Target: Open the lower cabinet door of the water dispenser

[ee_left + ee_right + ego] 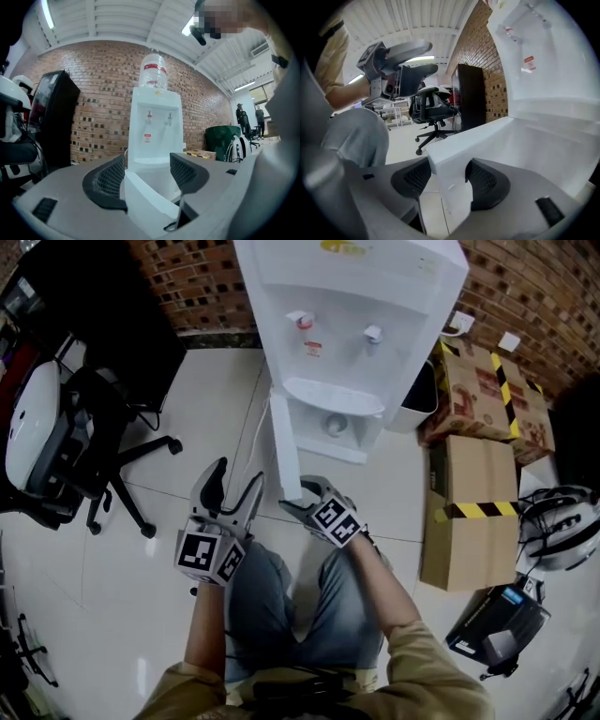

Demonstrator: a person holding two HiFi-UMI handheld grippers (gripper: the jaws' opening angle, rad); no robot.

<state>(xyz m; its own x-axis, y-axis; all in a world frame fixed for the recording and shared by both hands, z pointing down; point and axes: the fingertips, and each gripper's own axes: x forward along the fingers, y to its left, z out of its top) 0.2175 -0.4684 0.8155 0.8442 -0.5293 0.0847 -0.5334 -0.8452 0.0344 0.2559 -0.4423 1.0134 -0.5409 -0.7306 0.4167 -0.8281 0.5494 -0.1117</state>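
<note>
The white water dispenser [347, 296] stands against the brick wall. Its lower cabinet door [284, 451] is swung out toward me, edge-on in the head view. My right gripper [300, 498] is at the door's free end. In the right gripper view the door [487, 145] runs between the pads, and the right gripper [443, 180] is shut on its edge. My left gripper [236, 482] hangs open just left of the door, holding nothing. In the left gripper view its jaws [147, 178] stand wide, with the door [145, 201] and the dispenser [154, 126] ahead.
A black office chair [84, 427] stands at the left on the tiled floor. Cardboard boxes [469, 521] with yellow-black tape lie right of the dispenser, with a helmet [562, 521] beyond them. A dark cabinet [51, 117] stands by the wall. My knees are just below the grippers.
</note>
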